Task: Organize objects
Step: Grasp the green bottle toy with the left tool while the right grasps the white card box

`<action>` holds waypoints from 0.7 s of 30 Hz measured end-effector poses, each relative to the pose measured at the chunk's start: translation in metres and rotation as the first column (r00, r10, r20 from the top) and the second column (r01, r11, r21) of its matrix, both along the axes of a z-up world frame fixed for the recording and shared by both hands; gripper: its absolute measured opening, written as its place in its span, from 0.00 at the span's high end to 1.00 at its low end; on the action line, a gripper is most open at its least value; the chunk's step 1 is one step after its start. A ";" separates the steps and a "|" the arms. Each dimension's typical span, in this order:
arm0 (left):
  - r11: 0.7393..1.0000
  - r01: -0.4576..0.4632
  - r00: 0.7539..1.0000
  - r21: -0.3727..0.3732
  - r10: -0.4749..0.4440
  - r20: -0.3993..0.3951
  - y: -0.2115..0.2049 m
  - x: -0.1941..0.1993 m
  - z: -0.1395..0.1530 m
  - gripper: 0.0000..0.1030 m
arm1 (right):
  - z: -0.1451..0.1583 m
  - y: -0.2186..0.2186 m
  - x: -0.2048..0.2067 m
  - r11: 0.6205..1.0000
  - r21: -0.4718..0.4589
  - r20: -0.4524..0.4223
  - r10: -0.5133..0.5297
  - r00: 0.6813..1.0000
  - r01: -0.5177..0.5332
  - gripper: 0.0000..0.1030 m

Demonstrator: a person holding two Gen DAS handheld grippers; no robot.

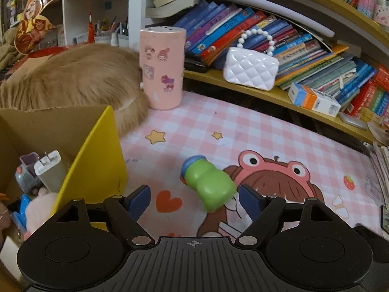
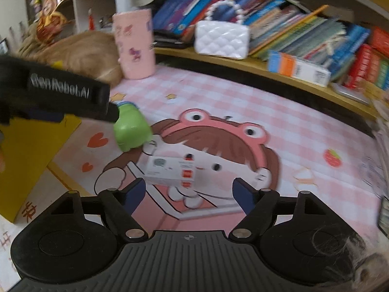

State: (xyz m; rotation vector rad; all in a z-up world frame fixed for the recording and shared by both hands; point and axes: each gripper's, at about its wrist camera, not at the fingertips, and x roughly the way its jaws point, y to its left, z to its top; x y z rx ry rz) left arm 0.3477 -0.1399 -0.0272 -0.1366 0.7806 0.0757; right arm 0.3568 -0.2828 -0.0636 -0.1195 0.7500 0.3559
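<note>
The worktop (image 1: 279, 131) wears a pink checked mat printed with a frog-hatted girl, and that girl serves as the landmark here. Left of her stands the yellow cardboard box (image 1: 97, 160), already holding a white plug adapter (image 1: 49, 170) and other small toys. Behind her, at the worktop's back edge, a pink stickered canister (image 1: 162, 69) stands upright, with a white quilted toy purse (image 1: 250, 67) on the bookshelf beyond.

The green toy bottle (image 1: 209, 185) with its blue cap lies tilted over the girl's left edge, just beside the box. A small white carton (image 2: 170, 170) lies on her face.

The left tongs (image 1: 194, 194) are spread wide, the bottle between the pads but nearer the right one; contact there is unclear. The right tongs (image 2: 188, 192) are likewise spread, empty, hovering short of the carton.

The step in hand looks like collecting loose items for the box. Next, the left tongs likely need to centre on the bottle's body, then pinch.
</note>
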 end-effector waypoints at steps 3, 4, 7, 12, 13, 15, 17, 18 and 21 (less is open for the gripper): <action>1.000 -0.010 1.000 0.000 0.010 -0.003 0.001 0.005 0.001 0.21 | -0.010 0.008 0.012 1.000 0.011 -0.016 0.024 1.000 -0.024 0.25; 1.000 -0.012 1.000 0.001 0.012 -0.002 0.001 0.007 0.002 0.21 | -0.012 0.009 0.014 0.999 0.018 -0.017 0.030 0.999 -0.030 0.25; 1.000 -0.010 1.000 0.006 0.010 -0.005 -0.001 0.010 0.002 0.21 | -0.017 0.011 0.018 0.999 0.032 -0.001 0.035 0.999 -0.035 0.28; 1.000 -0.011 1.000 0.016 0.011 -0.017 -0.006 0.015 -0.003 0.21 | -0.018 0.012 0.021 0.999 0.026 0.036 0.028 0.999 -0.029 0.49; 1.000 -0.009 1.000 0.016 0.010 -0.019 -0.007 0.016 -0.004 0.21 | -0.018 0.010 0.022 0.999 0.035 0.035 0.021 0.999 -0.023 0.49; 1.000 -0.007 1.000 0.014 0.008 -0.022 -0.010 0.018 -0.007 0.21 | -0.014 0.003 0.019 0.999 0.051 0.035 0.004 0.999 -0.005 0.49; 1.000 -0.009 1.000 0.009 0.009 -0.026 -0.012 0.022 -0.011 0.21 | -0.009 -0.007 0.014 0.997 0.071 0.029 -0.014 0.999 0.012 0.49; 1.000 -0.011 0.999 0.007 0.012 -0.031 -0.013 0.025 -0.014 0.21 | -0.007 -0.012 0.011 0.997 0.075 0.025 -0.026 0.999 0.024 0.49; 1.000 -0.019 0.999 -0.002 0.019 -0.041 -0.016 0.035 -0.022 0.20 | 0.001 -0.029 -0.001 0.995 0.081 0.013 -0.063 0.998 0.061 0.49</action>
